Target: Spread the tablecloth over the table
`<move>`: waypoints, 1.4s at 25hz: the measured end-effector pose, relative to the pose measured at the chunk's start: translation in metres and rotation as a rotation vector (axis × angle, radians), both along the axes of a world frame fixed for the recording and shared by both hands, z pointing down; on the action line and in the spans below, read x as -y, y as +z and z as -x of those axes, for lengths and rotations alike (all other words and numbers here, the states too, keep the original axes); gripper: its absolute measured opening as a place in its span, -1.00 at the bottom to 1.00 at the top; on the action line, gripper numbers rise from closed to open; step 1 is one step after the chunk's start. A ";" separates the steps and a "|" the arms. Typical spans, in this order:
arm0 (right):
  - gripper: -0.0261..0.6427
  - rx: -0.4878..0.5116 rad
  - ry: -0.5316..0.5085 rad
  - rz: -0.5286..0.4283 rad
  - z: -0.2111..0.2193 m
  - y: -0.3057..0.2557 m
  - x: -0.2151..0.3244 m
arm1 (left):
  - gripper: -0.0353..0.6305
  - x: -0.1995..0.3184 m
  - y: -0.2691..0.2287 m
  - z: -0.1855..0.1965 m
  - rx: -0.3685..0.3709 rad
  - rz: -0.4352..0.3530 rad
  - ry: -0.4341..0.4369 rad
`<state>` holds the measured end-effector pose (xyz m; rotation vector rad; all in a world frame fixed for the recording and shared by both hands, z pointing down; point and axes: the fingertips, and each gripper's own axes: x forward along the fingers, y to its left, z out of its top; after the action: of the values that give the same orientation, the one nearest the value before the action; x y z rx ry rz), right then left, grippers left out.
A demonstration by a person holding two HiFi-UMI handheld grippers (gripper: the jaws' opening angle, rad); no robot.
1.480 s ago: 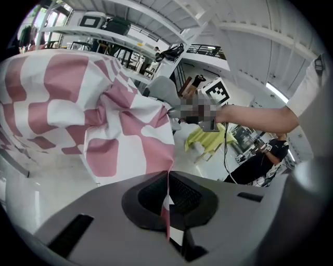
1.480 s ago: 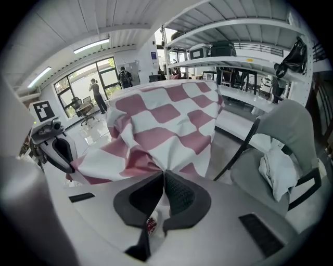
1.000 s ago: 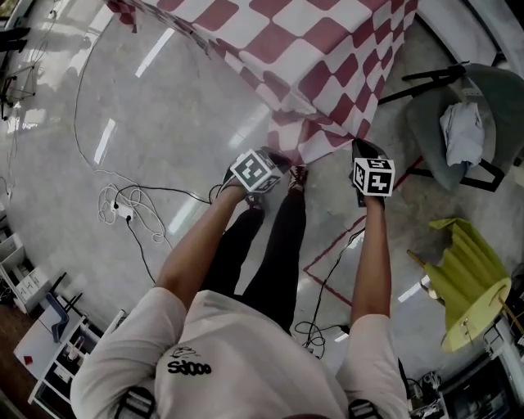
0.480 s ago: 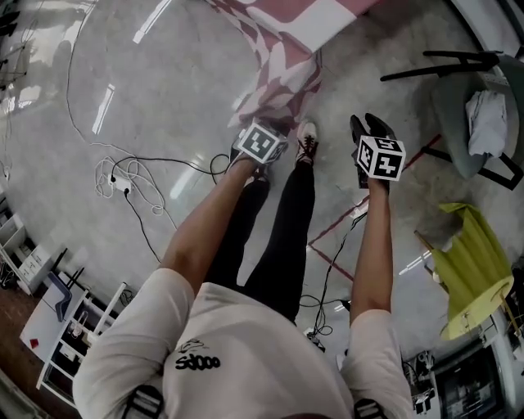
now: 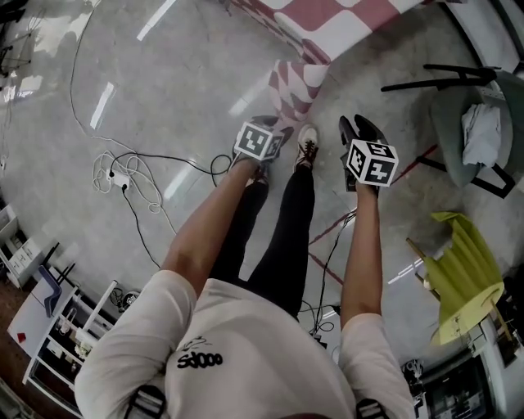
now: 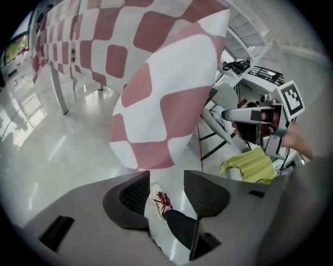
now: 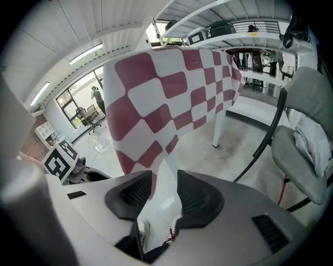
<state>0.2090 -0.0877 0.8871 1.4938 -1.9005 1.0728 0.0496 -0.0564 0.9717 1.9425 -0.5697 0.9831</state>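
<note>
Tablecloth (image 5: pixel 327 24) hangs draped, ungripped; left tongs (image 6: pixel 166 195) opening with nothing between, right tongs (image 7: pixel 161 195) apart, empty; spreading looks essentially done.

Tablecloth (image 5: pixel 344 20): red-and-white checks, at the top edge, one corner hanging down.
Left gripper (image 5: pixel 275 133): just below that corner, jaws opening, nothing between them.
Right gripper (image 5: pixel 360 131): alongside, clear of the cloth.
Grey chair (image 5: pixel 483 102): far right.
</note>
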 end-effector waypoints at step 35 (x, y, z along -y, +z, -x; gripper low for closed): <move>-0.85 -0.253 -0.187 -0.660 0.101 -0.525 0.029 | -0.79 0.109 -0.586 0.097 -0.276 -0.981 -0.057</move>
<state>0.1082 -0.1163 0.3625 1.6308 -2.2584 0.1475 -0.0478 -0.1659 0.3862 2.8229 -1.0612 0.3715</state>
